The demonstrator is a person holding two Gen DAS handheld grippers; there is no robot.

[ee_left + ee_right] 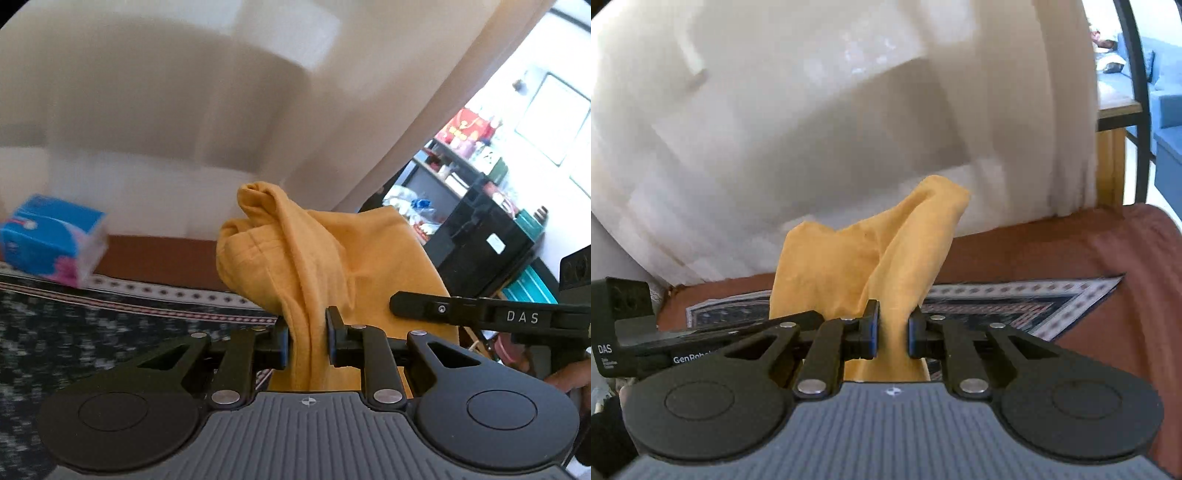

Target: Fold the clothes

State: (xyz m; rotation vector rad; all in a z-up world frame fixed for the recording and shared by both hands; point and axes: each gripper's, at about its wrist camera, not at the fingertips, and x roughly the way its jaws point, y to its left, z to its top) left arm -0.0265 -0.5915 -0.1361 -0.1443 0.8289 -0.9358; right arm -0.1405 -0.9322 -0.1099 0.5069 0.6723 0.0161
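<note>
Bunching upward between both clamped tongs, left tongs (307, 338), right tongs (893, 334), yellow garment (317, 258)

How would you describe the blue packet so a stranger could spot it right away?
Find the dark patterned rug seen from the left wrist camera. At its far edge, left of the yellow garment, sits the blue packet. It is the only bright blue thing there, with pink print.

Mustard-yellow cotton garment (314, 258) bunched between the pads of the left gripper (307, 338), rising above and ahead of them. Same garment (871, 258) pinched in the right gripper (893, 332). Right gripper (480, 314) just right of the left one. Blue tissue pack (51, 240) far left, on the dark patterned woven rug (92, 325). Pale curtain (184, 110) behind. Black shelving unit (480, 229) beyond, at right.
</note>
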